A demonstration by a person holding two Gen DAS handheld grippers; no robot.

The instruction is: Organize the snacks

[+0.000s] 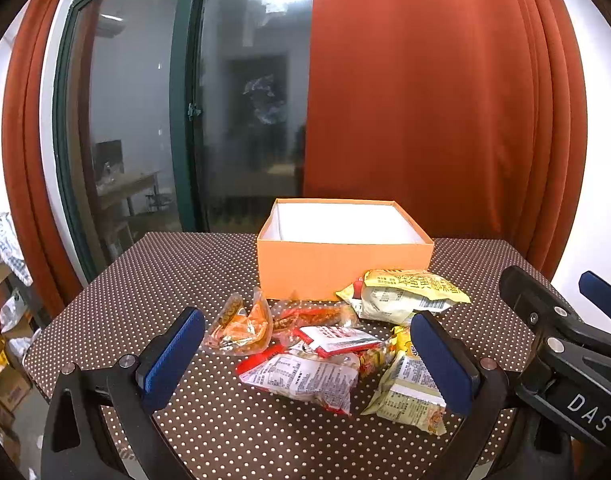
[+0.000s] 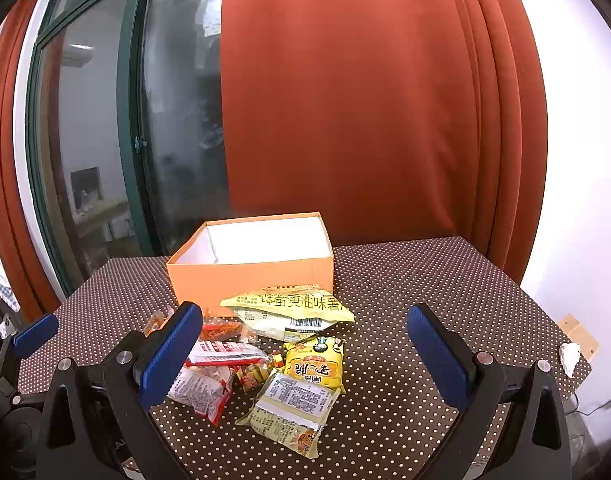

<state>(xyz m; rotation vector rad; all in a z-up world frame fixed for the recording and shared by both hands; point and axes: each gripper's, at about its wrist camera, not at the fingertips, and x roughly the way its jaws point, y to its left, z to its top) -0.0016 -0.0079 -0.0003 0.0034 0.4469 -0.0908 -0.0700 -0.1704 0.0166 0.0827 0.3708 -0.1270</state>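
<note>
The open orange cardboard box (image 1: 344, 270) with a white interior stands at the far middle of the brown polka-dot tablecloth (image 1: 153, 280) and appears empty. The loose pile of foil and plastic snack packets (image 1: 317, 352) lies on the cloth just in front of the box's near wall, the large yellow crisp bag (image 2: 293, 312) touching or nearly touching that wall. The left gripper (image 1: 307, 354) hovers above the pile's near side, jaws wide apart, holding nothing. The right gripper (image 2: 305, 354) hovers likewise, jaws apart and empty. Judgement: no packet is yet boxed. Recommended practice: pinch one packet by a flat sealed edge, lift clear of overlapping neighbours, then lower inside the box.
</note>
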